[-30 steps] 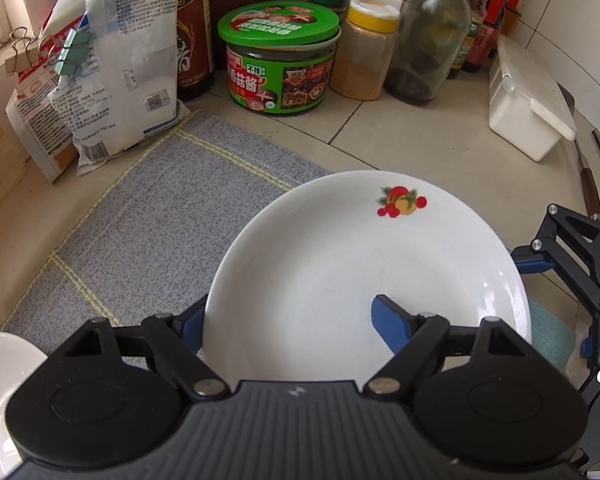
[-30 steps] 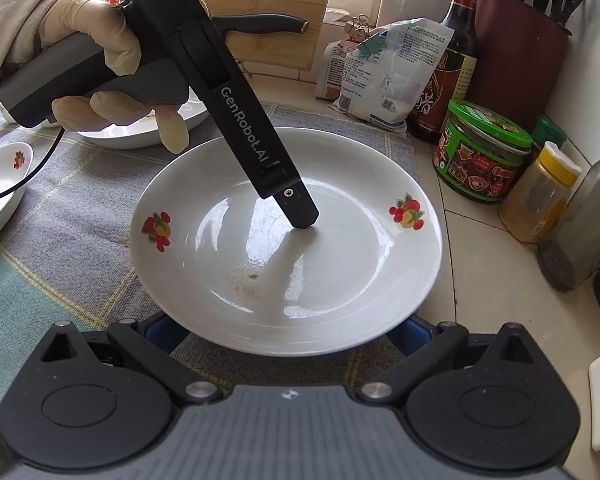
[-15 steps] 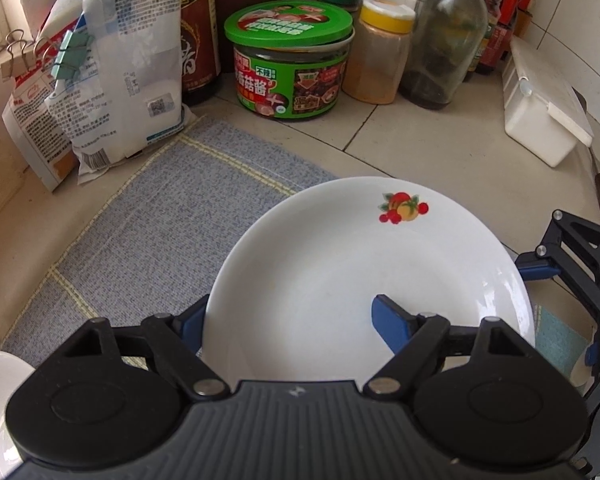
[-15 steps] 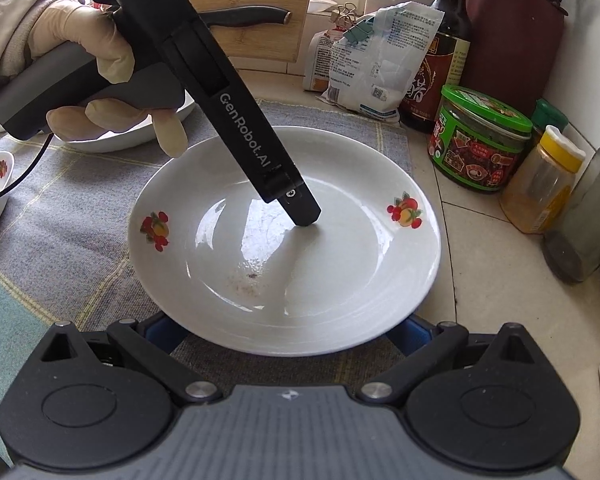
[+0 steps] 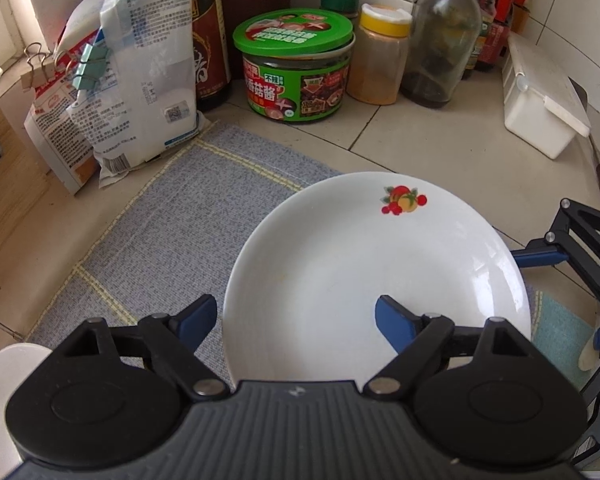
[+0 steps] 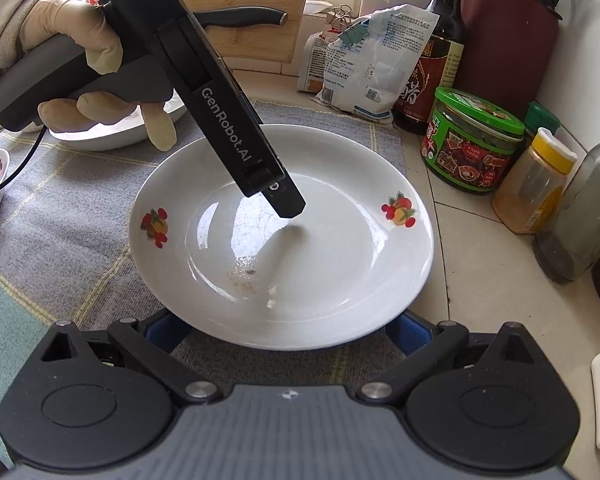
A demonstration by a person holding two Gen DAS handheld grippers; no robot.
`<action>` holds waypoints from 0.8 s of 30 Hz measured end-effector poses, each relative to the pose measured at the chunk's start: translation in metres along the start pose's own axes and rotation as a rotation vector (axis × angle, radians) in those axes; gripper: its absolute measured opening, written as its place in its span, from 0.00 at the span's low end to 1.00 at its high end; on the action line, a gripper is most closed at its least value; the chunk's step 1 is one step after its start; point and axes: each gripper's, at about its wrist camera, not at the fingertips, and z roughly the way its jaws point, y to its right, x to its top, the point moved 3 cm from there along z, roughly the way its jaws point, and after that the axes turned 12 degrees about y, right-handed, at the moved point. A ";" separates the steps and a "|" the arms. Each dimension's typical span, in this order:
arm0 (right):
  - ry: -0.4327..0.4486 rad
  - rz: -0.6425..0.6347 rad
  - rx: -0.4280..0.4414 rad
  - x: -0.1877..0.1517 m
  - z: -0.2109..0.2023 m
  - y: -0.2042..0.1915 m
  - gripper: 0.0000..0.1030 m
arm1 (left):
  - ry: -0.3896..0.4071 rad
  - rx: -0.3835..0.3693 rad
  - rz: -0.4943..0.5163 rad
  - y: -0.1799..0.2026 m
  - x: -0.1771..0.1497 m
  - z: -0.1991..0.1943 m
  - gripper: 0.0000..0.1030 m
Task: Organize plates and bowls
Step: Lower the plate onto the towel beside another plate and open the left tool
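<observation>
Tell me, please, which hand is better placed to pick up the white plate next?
Probably left: the left gripper has its fingers astride the plate rim, one inside, one over the mat, though its jaws have just been opening. The right gripper has its fingers spread wide at the plate's edge.

White fruit-printed plate (image 6: 320, 280) on grey mat (image 6: 80, 240)
</observation>
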 end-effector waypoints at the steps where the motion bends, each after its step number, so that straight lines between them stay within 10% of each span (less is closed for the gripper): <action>1: 0.002 0.002 -0.003 0.000 -0.002 0.000 1.00 | 0.004 0.005 0.000 -0.001 -0.001 -0.004 0.86; 24: 0.108 0.109 -0.087 -0.011 -0.089 -0.031 1.00 | 0.160 0.288 -0.121 0.055 -0.054 -0.148 0.88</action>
